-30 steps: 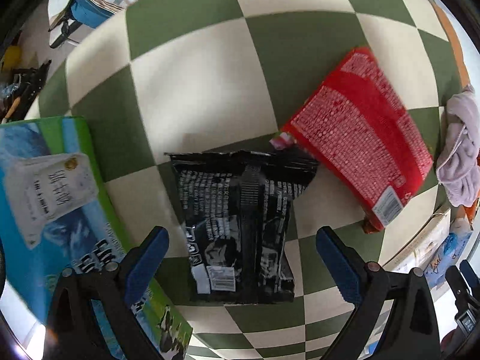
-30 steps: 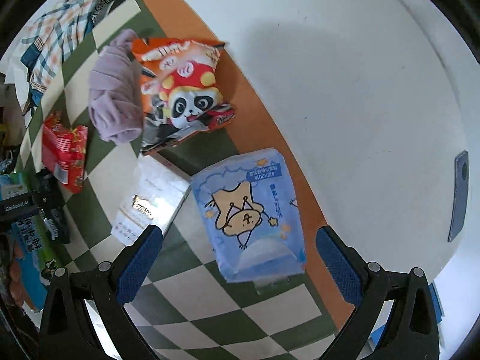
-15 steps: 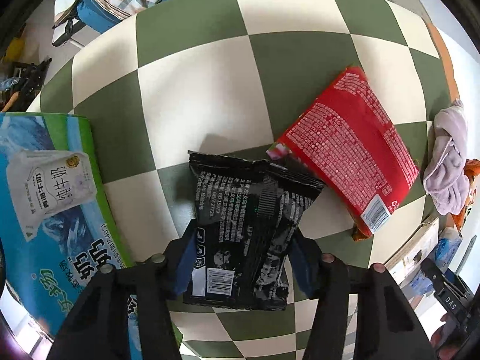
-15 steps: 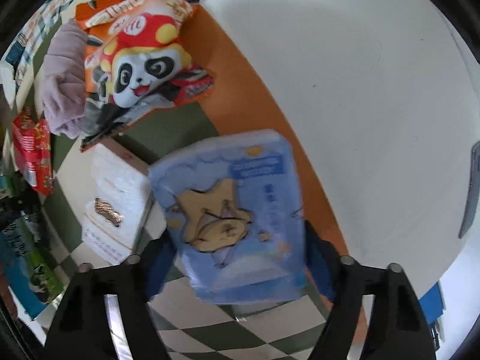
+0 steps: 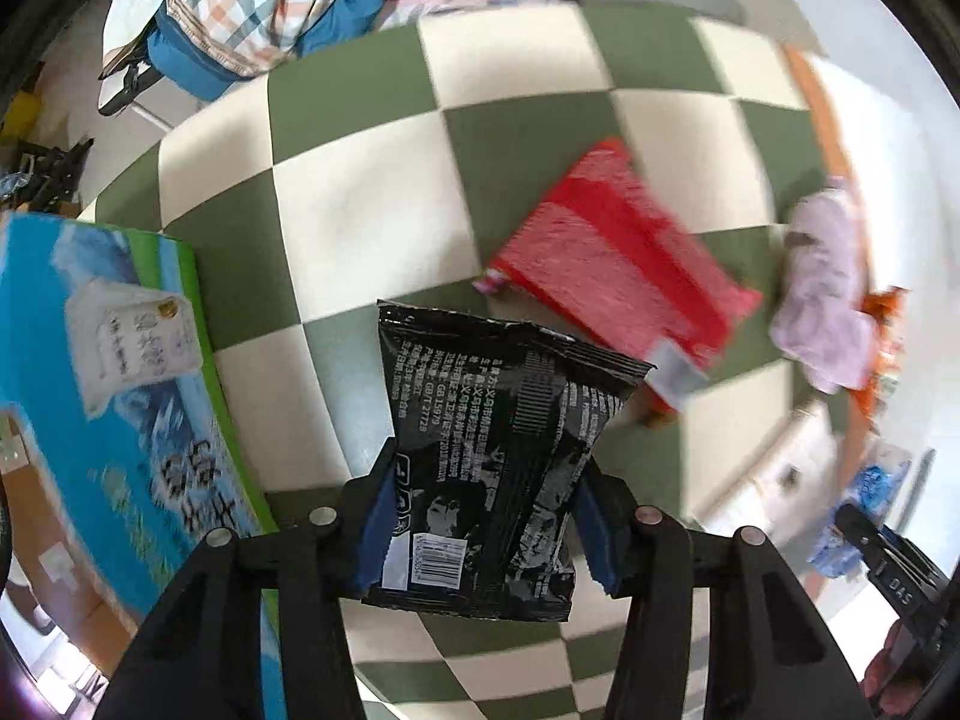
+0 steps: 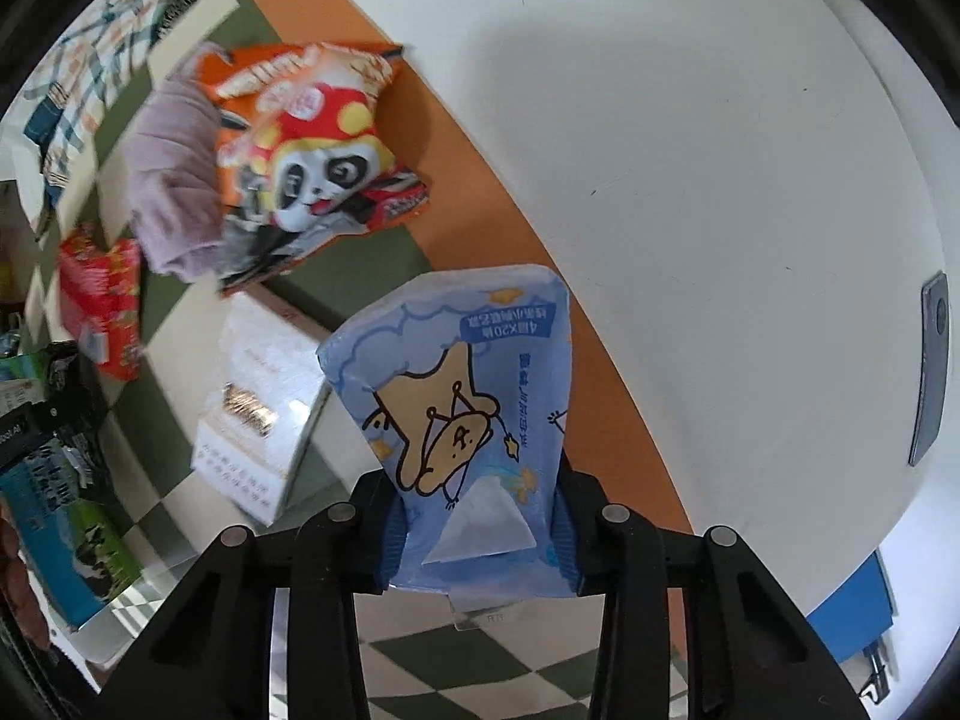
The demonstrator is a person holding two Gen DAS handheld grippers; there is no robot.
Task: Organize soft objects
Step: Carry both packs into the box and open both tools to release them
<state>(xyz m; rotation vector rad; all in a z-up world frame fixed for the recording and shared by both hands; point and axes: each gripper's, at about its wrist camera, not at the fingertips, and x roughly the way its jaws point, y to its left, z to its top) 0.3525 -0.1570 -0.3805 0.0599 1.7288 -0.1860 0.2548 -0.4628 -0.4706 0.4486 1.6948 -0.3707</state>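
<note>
My left gripper [image 5: 486,531] is shut on a black snack bag [image 5: 498,450] and holds it lifted above the green-and-cream checked floor [image 5: 360,204]. A red snack bag [image 5: 618,252] lies on the floor beyond it, and a lilac cloth [image 5: 828,294] lies further right. My right gripper [image 6: 477,531] is shut on a blue tissue pack with a cartoon bear [image 6: 468,402], lifted off the floor. In the right wrist view an orange panda snack bag [image 6: 312,150] leans on the lilac cloth [image 6: 174,198], with the red bag [image 6: 99,300] at the left.
A blue and green milk carton box [image 5: 108,396] lies at the left. A white box [image 6: 264,408] stands by the tissue pack. A white wall with an orange skirting [image 6: 540,228] runs along the right. Plaid cloth and a blue item [image 5: 270,6] sit at the far edge.
Both grippers went from open to shut on their packs. The left one has lifted the black bag and the right one has lifted the blue tissue pack off the floor.
</note>
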